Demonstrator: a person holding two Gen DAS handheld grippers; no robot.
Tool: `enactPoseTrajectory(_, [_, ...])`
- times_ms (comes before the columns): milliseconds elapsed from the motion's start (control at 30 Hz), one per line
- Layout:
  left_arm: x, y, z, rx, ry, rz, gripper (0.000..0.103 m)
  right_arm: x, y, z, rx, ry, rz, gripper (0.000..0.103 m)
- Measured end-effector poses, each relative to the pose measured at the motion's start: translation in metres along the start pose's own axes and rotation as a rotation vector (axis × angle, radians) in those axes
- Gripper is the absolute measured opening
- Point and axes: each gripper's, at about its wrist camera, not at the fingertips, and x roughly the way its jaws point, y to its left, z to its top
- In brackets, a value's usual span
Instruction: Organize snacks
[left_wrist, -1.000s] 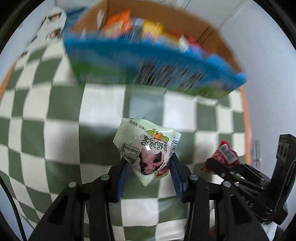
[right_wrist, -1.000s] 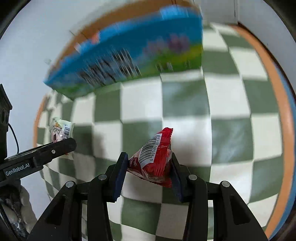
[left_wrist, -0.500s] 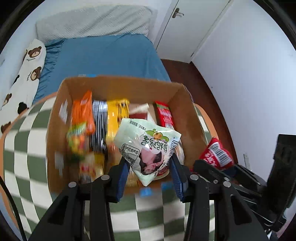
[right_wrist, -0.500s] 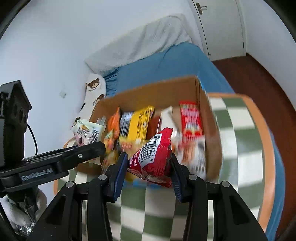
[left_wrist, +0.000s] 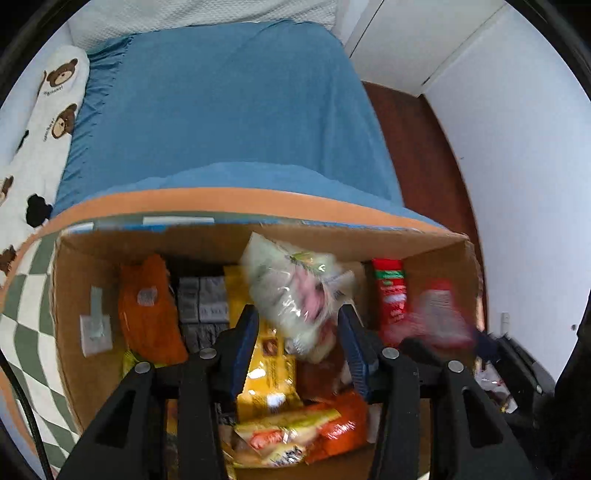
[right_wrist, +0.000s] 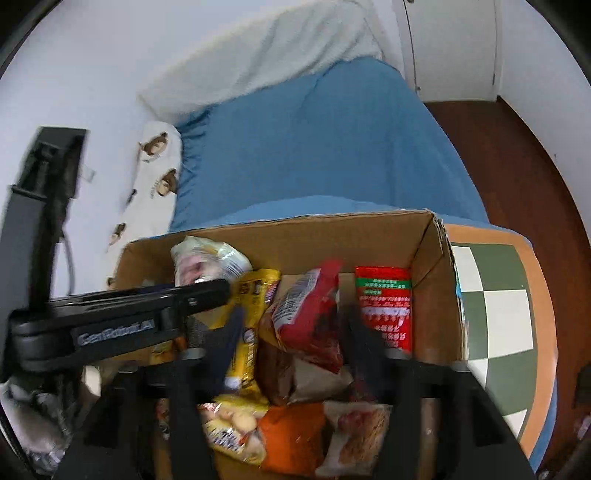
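Observation:
A cardboard box full of snack packets stands on the checkered table; it also shows in the right wrist view. My left gripper is over the box with its jaws spread, and the pale green snack packet between them is blurred and seems loose. My right gripper is also over the box with jaws spread, and the red snack packet between them is blurred. The right gripper and red packet show at the right of the left wrist view.
Inside the box lie an orange packet, a yellow bar, grey packs and a red-green sachet. A blue bed lies beyond the table edge. Checkered cloth shows to the right.
Both grippers have moved forward over the box and opened their jaws. The green and red packets are coming free and blur as they drop.

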Motion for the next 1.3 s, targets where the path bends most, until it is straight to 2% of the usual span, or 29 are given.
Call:
enactPoseTrajectory(33, [0.002,0.0,0.002,0.002,0.006,0.023,0.06,0.004,-0.002,0.002,0.002,0.005,0.004,0.089])
enactPoseTrajectory(67, [0.003,0.001,0.003,0.006,0.006,0.044,0.07,0.008,-0.006,0.006,0.008,0.009,0.002,0.089])
enactPoseTrajectory(100, [0.003,0.001,0.004,0.014,-0.002,0.054,0.085,0.012,-0.009,0.008,0.01,0.016,-0.01,0.089])
enactPoseTrajectory(133, [0.002,0.001,0.004,0.021,-0.012,0.07,0.089,0.014,-0.012,0.009,0.01,0.021,-0.017,0.089])
enactPoseTrajectory(267, [0.0,-0.001,0.003,0.039,-0.037,0.13,0.089,0.024,-0.019,0.005,0.016,0.076,-0.054,0.096])
enactPoseTrajectory(433, [-0.001,0.003,-0.009,0.039,-0.043,0.18,0.089,0.026,-0.021,-0.008,-0.007,0.121,-0.11,0.098])
enactPoseTrajectory(600, [-0.006,0.009,-0.03,0.032,-0.043,0.198,0.089,0.021,-0.018,-0.022,-0.014,0.148,-0.131,0.098])
enactPoseTrajectory(733, [-0.022,0.01,-0.046,0.027,-0.073,0.211,0.089,0.006,-0.008,-0.037,-0.021,0.137,-0.133,0.098])
enactPoseTrajectory(867, [-0.048,0.007,-0.068,0.028,-0.122,0.214,0.089,-0.014,0.0,-0.047,-0.03,0.101,-0.138,0.098])
enactPoseTrajectory(1033, [-0.084,-0.004,-0.105,0.036,-0.225,0.236,0.089,-0.057,0.014,-0.068,-0.069,0.01,-0.164,0.1])
enactPoseTrajectory(1300, [-0.136,-0.013,-0.176,0.037,-0.351,0.234,0.089,-0.129,0.033,-0.121,-0.092,-0.135,-0.158,0.101])
